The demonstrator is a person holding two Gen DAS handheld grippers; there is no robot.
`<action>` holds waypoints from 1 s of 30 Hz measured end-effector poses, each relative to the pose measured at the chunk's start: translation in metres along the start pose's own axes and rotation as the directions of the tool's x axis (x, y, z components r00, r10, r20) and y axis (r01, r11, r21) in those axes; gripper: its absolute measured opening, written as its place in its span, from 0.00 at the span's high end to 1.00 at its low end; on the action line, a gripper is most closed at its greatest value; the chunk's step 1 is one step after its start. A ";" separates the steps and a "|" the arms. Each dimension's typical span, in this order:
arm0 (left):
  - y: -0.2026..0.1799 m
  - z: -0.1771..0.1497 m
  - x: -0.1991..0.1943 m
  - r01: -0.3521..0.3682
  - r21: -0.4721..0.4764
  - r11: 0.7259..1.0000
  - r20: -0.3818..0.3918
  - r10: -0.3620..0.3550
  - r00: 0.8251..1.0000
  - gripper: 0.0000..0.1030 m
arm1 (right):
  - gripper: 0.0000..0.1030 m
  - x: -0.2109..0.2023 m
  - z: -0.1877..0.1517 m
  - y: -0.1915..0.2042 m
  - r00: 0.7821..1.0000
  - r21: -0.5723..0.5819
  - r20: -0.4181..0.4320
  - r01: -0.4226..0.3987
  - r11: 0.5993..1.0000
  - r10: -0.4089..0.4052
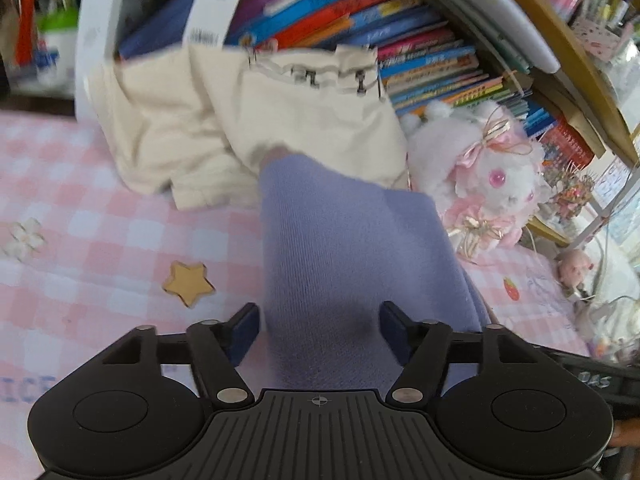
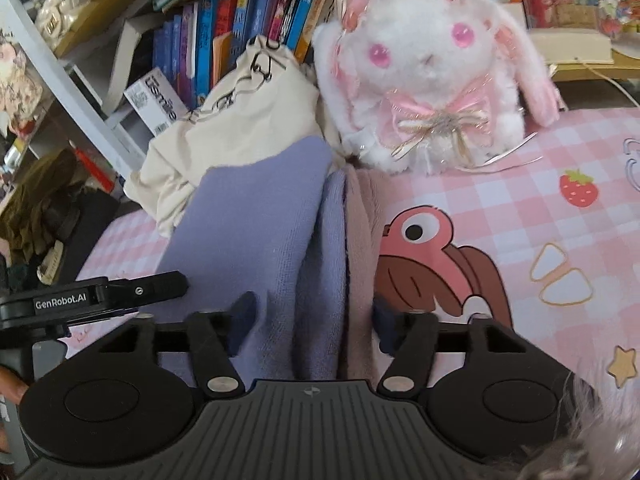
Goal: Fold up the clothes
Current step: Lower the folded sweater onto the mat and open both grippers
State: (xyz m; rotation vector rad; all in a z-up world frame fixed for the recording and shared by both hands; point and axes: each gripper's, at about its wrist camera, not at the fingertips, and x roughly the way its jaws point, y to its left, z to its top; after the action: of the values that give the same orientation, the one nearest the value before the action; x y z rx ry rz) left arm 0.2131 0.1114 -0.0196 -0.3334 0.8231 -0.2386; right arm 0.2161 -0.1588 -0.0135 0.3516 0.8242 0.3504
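Note:
A folded lavender knit garment (image 1: 340,240) lies on the pink checked cloth (image 1: 80,200), running away from my left gripper (image 1: 319,332). Its near end sits between the open jaws, and the pads stand off it. In the right wrist view the same lavender garment (image 2: 248,220) lies folded lengthwise with a dusty mauve layer (image 2: 360,220) along its right edge. My right gripper (image 2: 314,316) straddles the near end with its jaws open. A cream garment (image 1: 280,120) is heaped behind it.
A white plush rabbit (image 2: 432,80) with pink bows sits just past the garment's far end. Rows of books (image 1: 360,12) fill shelves behind. The left tool's black body (image 2: 80,300) shows at the left. The pink checked cloth (image 2: 520,208) spreads to the right.

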 end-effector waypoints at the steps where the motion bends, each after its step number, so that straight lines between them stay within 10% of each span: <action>1: -0.003 -0.001 -0.006 -0.008 0.014 1.000 0.018 0.008 1.000 0.28 | 0.31 -0.005 -0.001 0.001 1.000 0.001 0.010 0.004 1.000 -0.004; 8: -0.026 -0.026 -0.051 -0.084 0.110 0.990 0.102 0.073 0.992 0.11 | 0.20 -0.044 -0.025 0.018 0.994 -0.094 0.072 0.085 0.992 -0.078; 30: -0.059 -0.150 -0.134 -0.253 0.156 0.955 0.184 0.224 0.957 0.03 | 0.06 -0.127 -0.170 0.058 0.949 -0.164 0.116 0.309 0.937 -0.292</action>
State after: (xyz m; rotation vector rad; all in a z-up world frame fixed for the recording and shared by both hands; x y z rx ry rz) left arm 0.0073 0.0720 -0.0014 -0.0814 0.6661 -0.0556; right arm -0.0024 -0.1344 -0.0137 0.0679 0.7378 0.1197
